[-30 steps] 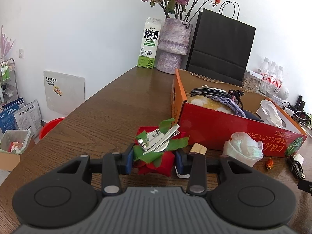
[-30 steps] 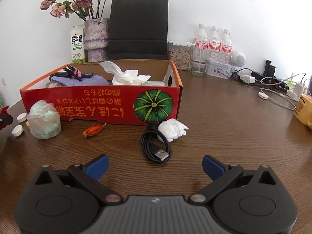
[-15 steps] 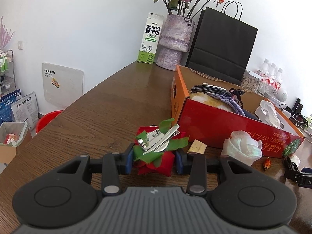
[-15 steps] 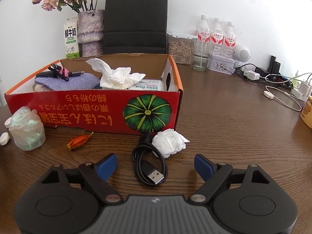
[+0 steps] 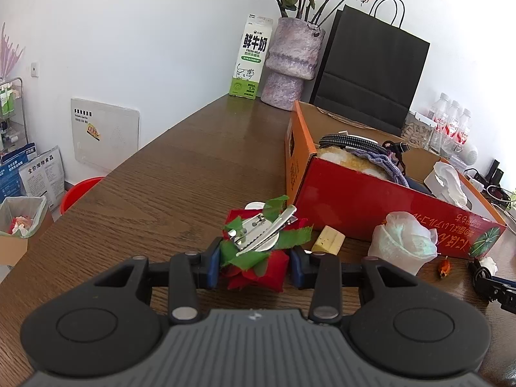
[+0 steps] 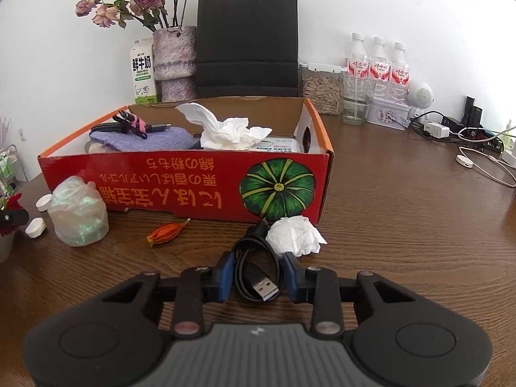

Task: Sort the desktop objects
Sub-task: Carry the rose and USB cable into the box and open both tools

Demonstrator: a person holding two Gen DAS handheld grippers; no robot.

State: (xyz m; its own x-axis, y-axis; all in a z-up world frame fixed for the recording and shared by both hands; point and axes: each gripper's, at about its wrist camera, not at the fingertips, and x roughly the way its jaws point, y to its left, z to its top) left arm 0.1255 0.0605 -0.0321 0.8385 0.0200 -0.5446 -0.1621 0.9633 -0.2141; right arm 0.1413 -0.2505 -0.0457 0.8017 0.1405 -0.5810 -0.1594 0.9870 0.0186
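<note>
On tabletop — left tongs [image 5: 254, 266] clamp flower clip [image 5: 258, 245]; right tongs [image 6: 256, 277] just closed around cable [image 6: 256, 274], pads pressing it.

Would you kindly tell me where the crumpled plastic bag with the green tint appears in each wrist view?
Left wrist view: the plastic bag sits right of centre, on the table against the red box's printed side.
Right wrist view: the plastic bag sits at the left, in front of the box's left end.
Shared landmark: the red box, open-topped, with a green pumpkin printed on its side.
</note>
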